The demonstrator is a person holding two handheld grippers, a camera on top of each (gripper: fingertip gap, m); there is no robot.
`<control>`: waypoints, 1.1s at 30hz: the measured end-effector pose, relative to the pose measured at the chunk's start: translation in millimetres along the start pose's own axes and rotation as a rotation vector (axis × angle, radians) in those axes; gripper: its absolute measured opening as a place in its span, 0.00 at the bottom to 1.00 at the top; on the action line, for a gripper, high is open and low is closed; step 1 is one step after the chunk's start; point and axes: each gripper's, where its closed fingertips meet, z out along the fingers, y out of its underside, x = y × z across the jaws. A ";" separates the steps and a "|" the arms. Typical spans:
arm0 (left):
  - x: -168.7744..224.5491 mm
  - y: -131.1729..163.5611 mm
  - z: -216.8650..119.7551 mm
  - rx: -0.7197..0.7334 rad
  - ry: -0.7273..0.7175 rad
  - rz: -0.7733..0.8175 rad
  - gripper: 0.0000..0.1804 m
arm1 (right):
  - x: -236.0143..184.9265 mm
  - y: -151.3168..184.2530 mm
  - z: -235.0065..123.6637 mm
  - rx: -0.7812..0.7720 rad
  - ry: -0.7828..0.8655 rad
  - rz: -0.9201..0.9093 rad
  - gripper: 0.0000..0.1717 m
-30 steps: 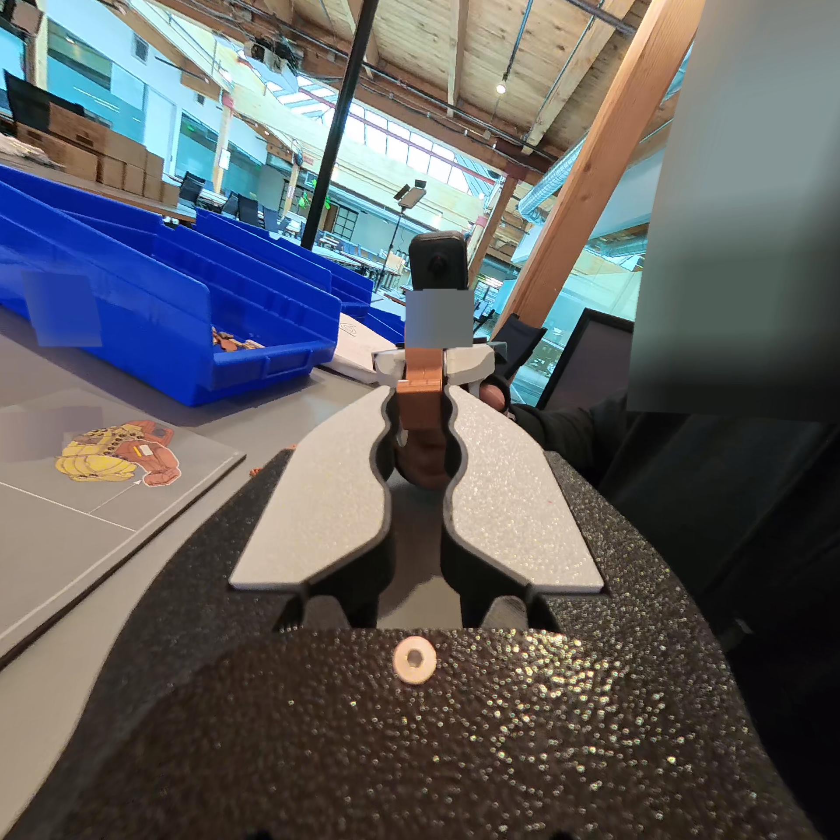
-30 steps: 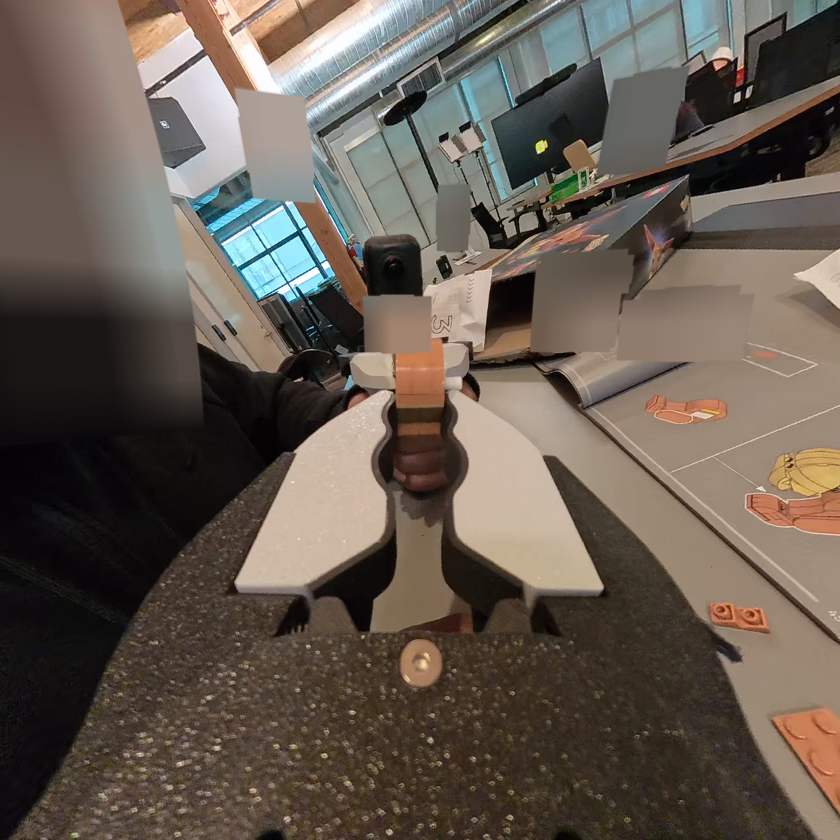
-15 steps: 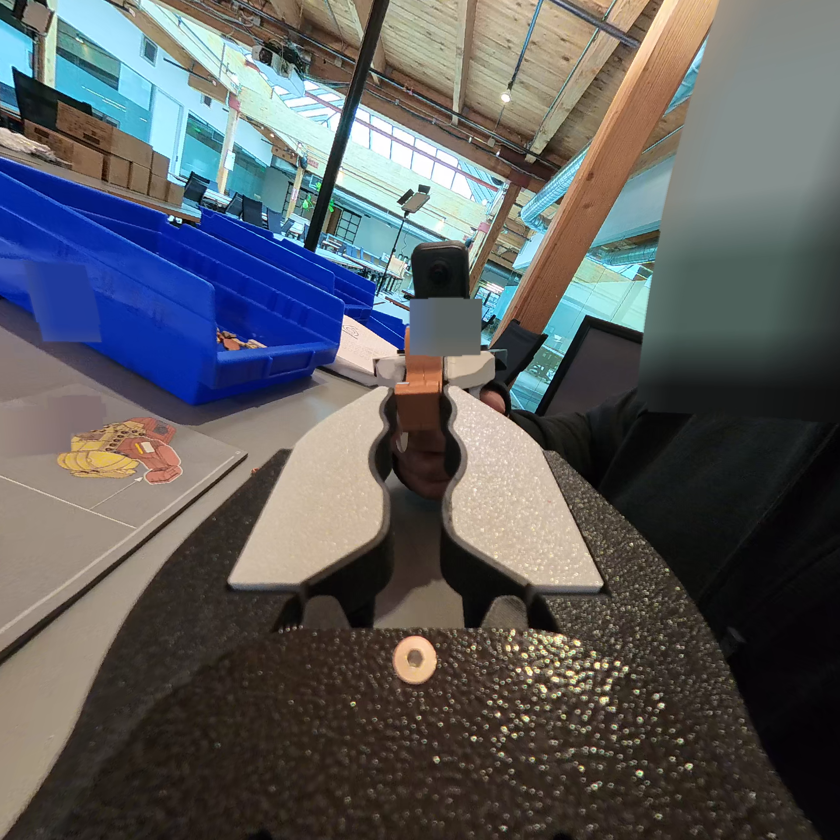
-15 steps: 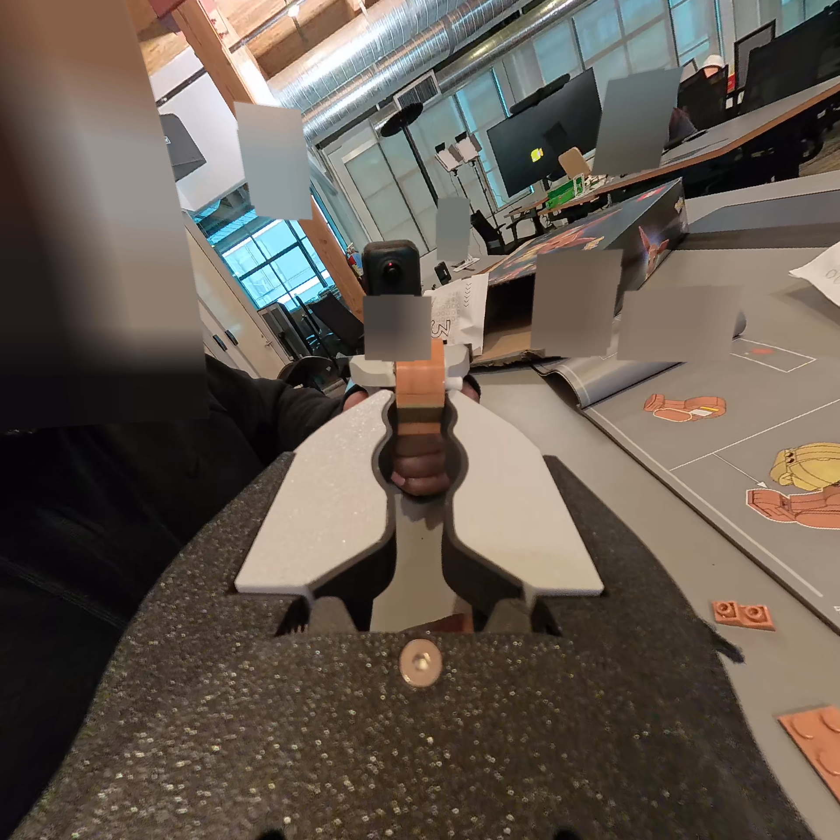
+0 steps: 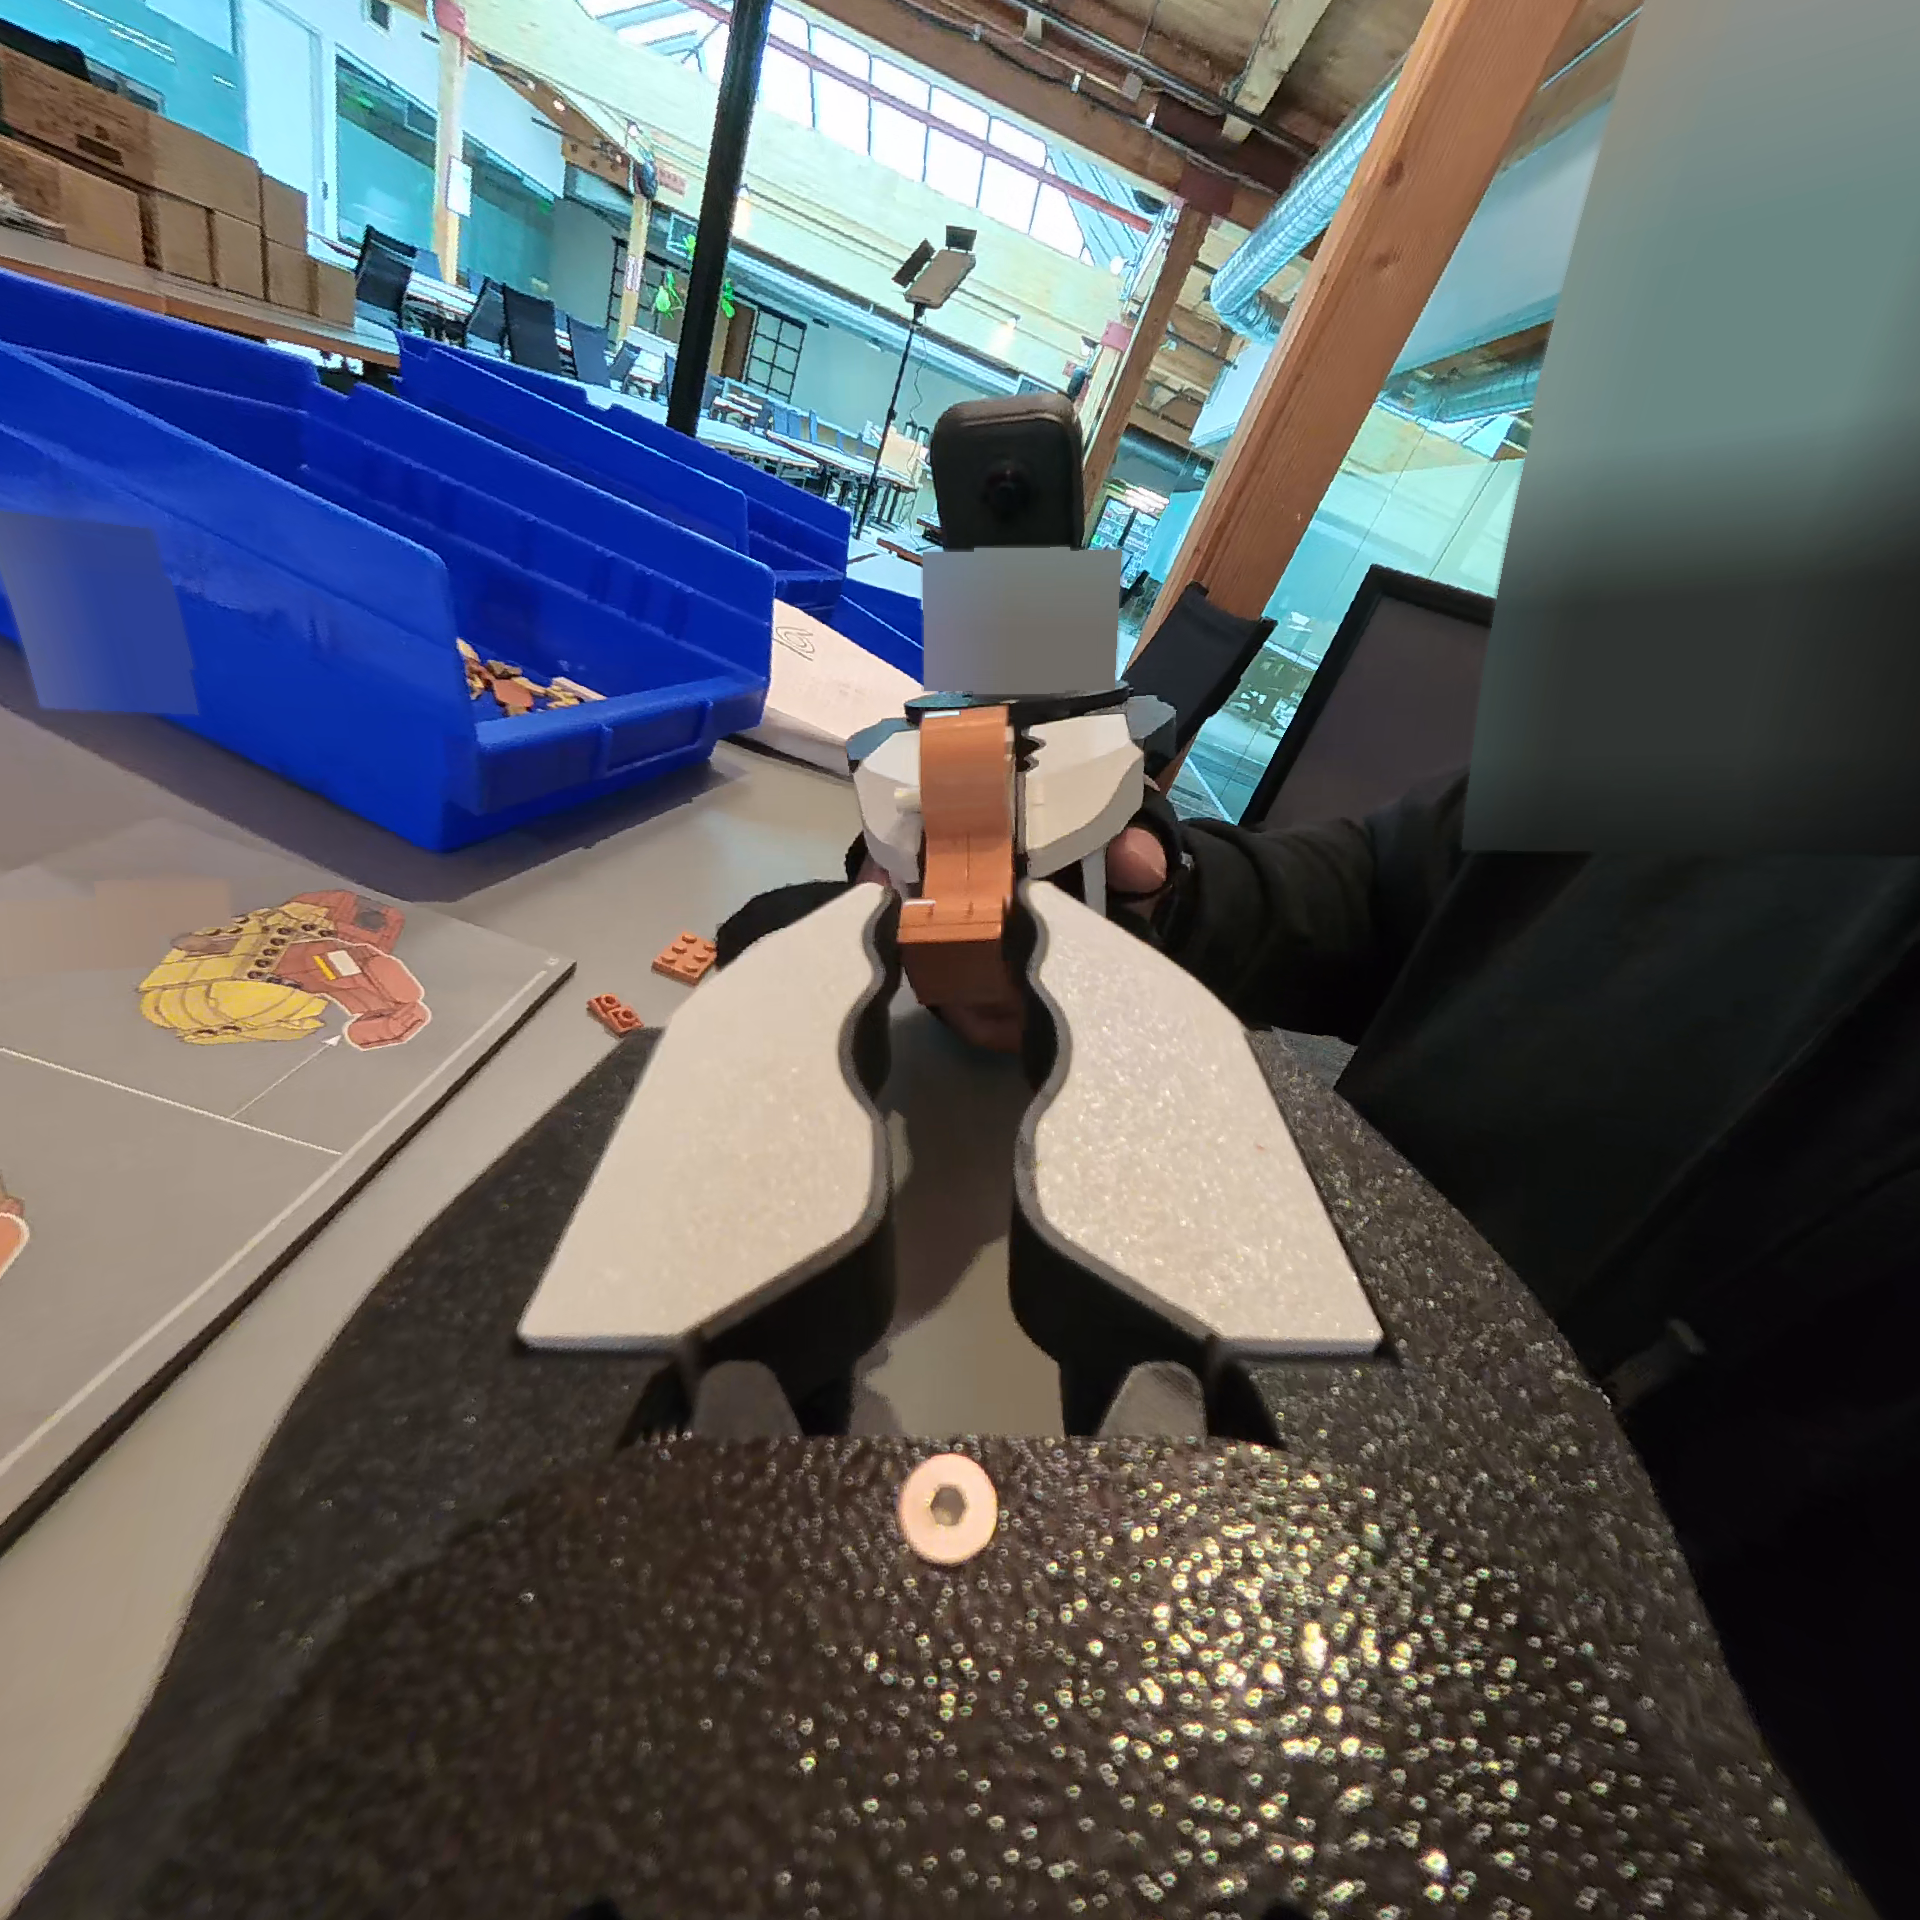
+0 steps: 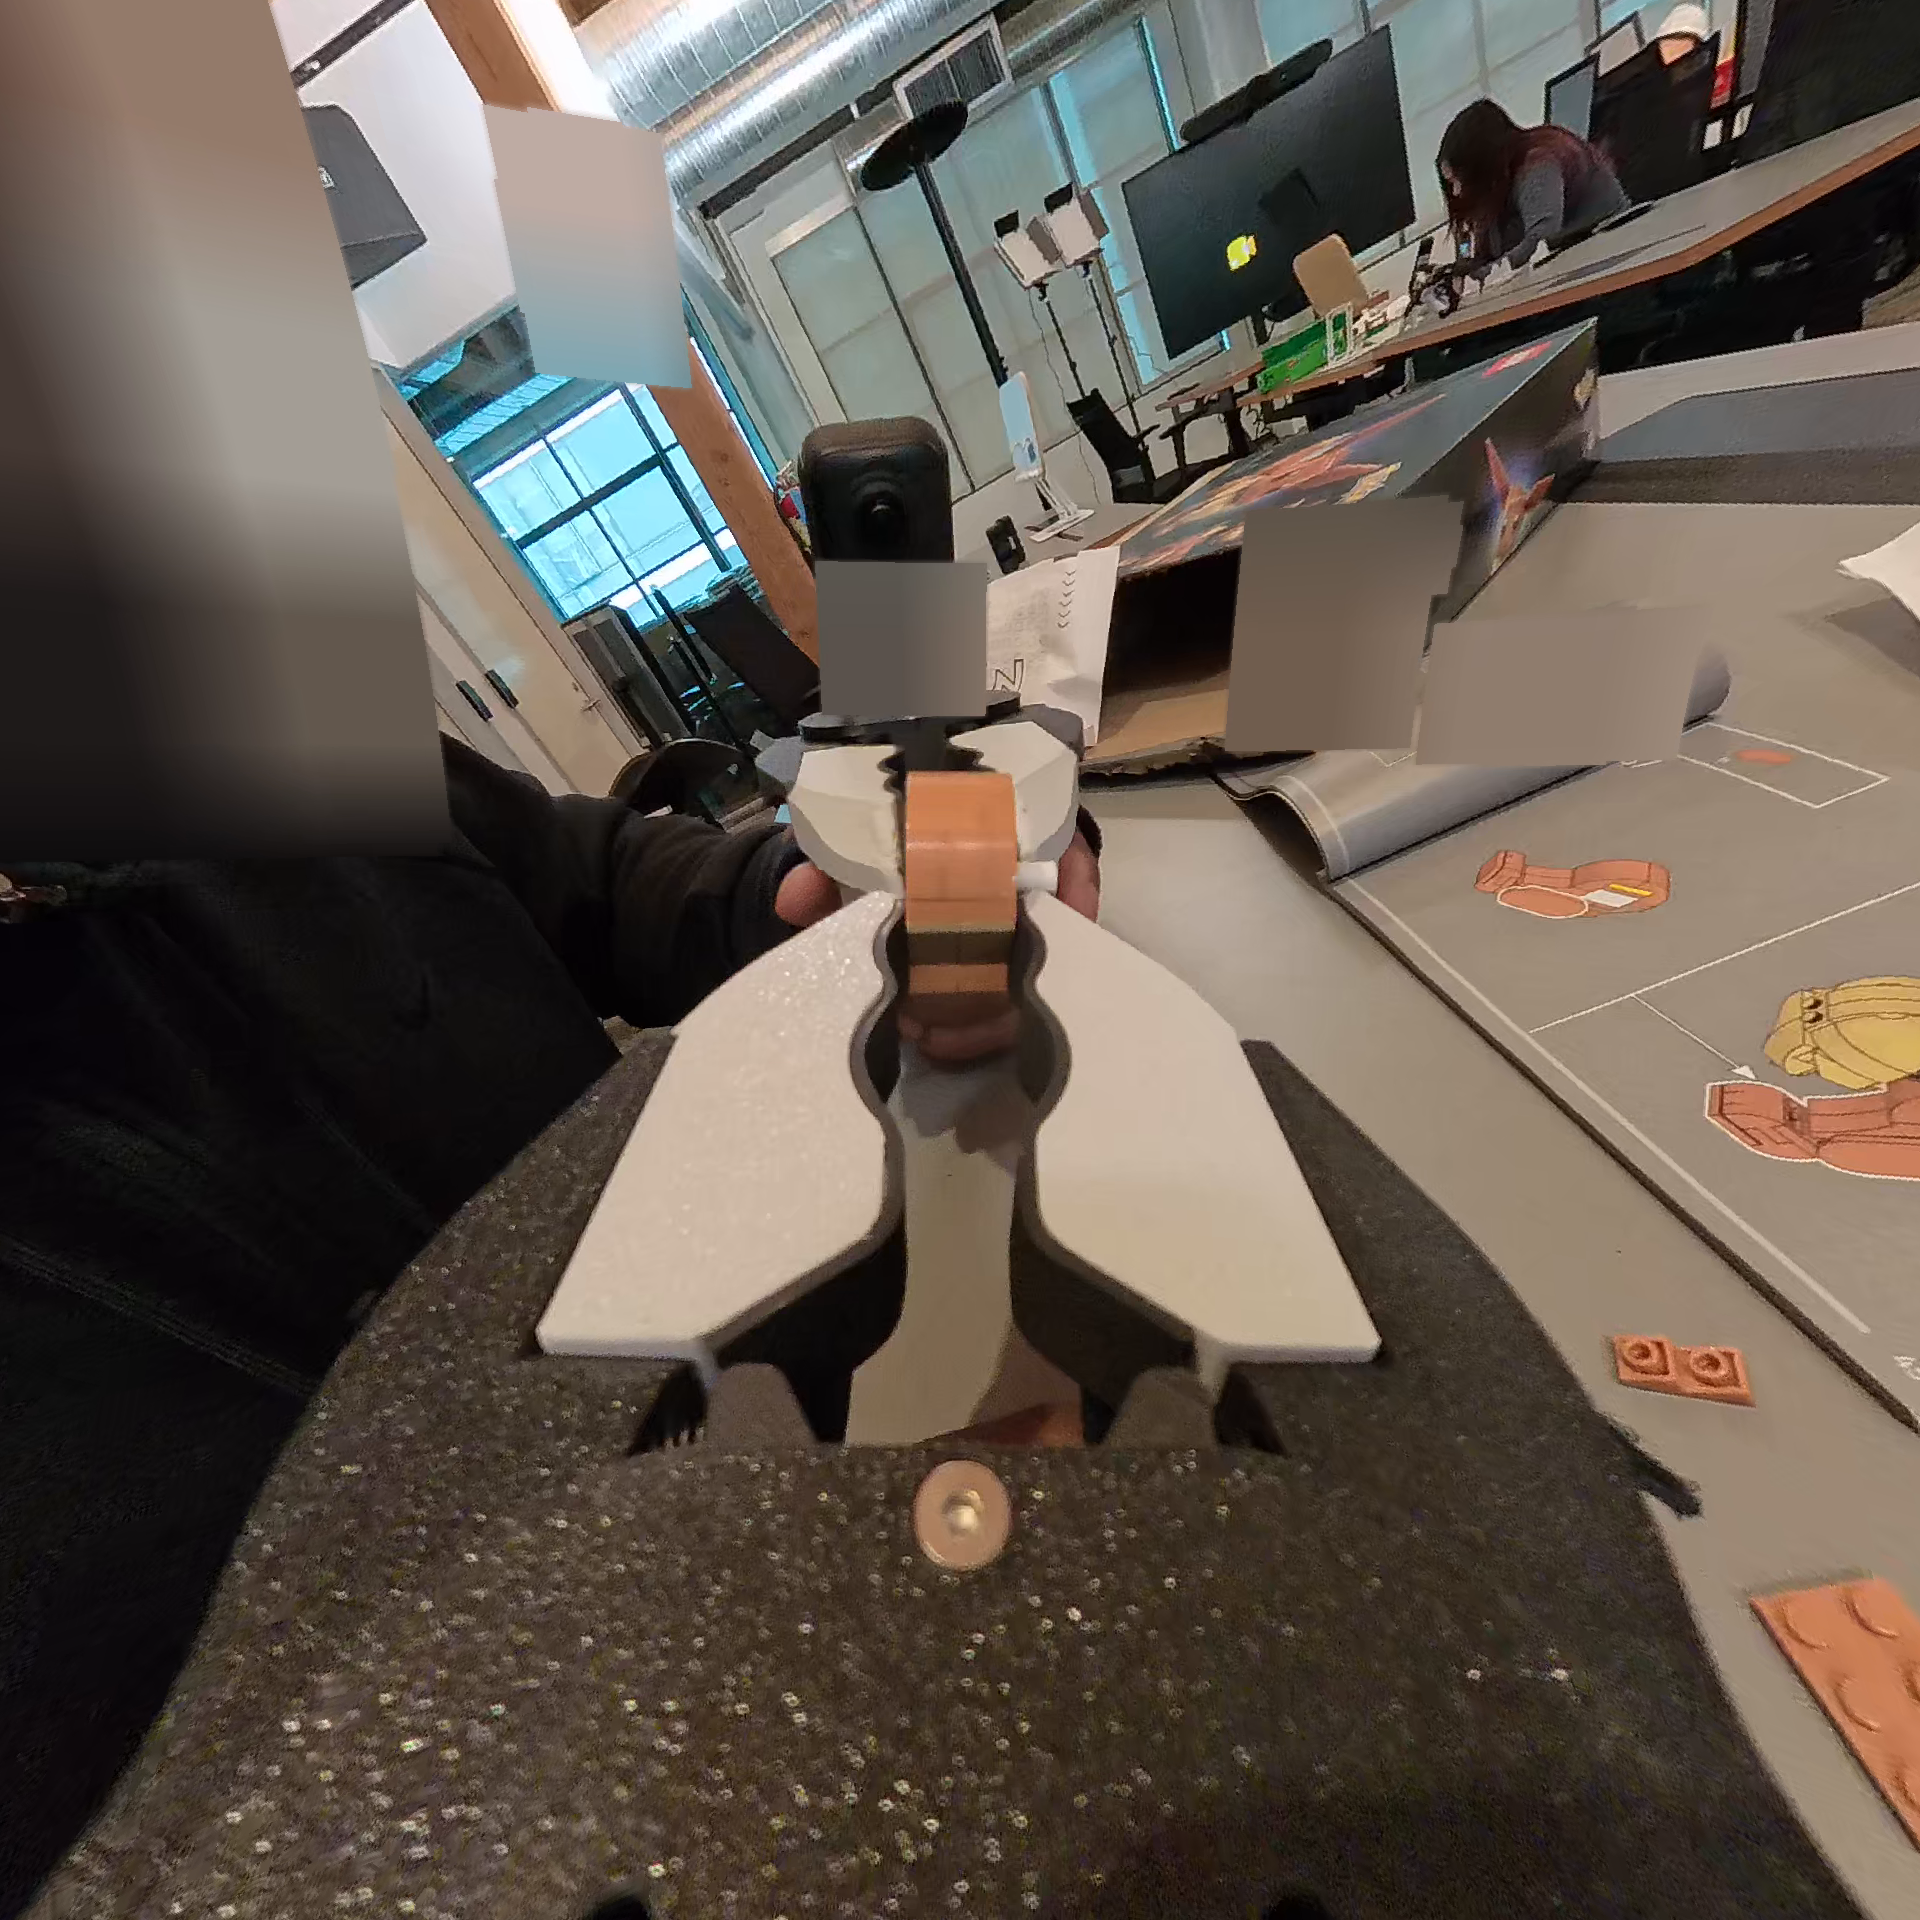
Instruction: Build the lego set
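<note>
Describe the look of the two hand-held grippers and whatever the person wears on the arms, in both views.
Each hand-held gripper, left and right, has two pale grey, speckled fingers with wavy black-edged inner sides, set in a black pebbled body with a round metal washer. A black camera tops the opposite gripper. The person wears black sleeves.

my finger (image 5: 748, 1132) faces: matt grainy light-grey plastic. brick assembly (image 5: 961, 831) smooth satin orange plastic. bins (image 5: 582, 665) glossy blue plastic. mat (image 6: 1558, 1049) matt grey. beam (image 5: 1340, 301) bare wood.
</note>
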 end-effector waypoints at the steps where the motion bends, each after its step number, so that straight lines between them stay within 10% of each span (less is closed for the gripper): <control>1: 0.2 0.2 0.0 -0.001 0.005 -0.004 0.11 | -0.1 0.3 0.0 -0.002 -0.001 -0.001 0.10; 33: -37.9 8.6 -16.5 -0.064 -0.169 -0.184 0.09 | 31.9 -4.7 -16.4 -0.059 0.240 -0.006 0.21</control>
